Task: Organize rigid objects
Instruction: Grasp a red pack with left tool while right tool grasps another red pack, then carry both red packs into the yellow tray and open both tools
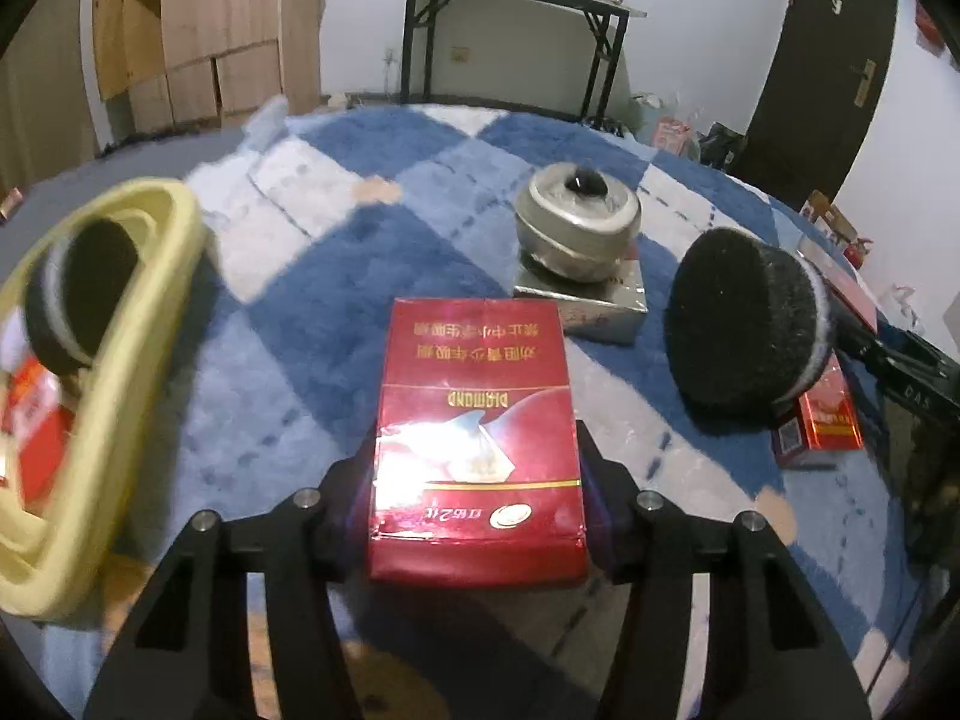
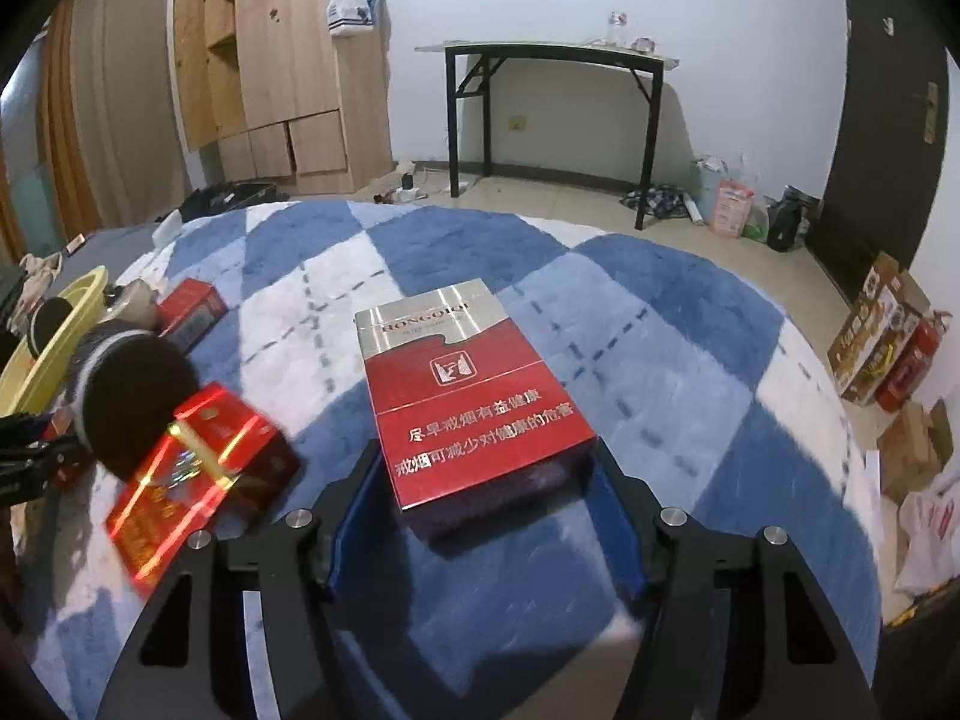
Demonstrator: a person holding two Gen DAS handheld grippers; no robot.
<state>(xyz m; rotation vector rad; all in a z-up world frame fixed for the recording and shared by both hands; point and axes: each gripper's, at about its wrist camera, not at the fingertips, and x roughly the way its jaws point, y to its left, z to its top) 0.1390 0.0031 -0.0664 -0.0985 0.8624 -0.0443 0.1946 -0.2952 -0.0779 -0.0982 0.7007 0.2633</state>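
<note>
red diamond pack (image 1: 477,438), in the left wrist view, sits clamped by its near end in the left claw (image 1: 477,516), raised above the blue and white checked rug (image 1: 336,276). it looks light and stiff, its glossy wrap likely slippery, so the narrow sides suit the pads. a yellow basket (image 1: 144,324) is at left, a metal pot (image 1: 576,222) on a silver box (image 1: 591,303) farther off.

in the right wrist view the right claw (image 2: 486,501) grips a red and silver pack (image 2: 465,396) by its near end; another red pack (image 2: 198,468) lies at left. beyond the rug are a folding table (image 2: 540,54), wooden cupboards (image 2: 288,60) and a dark door (image 2: 888,90).
</note>
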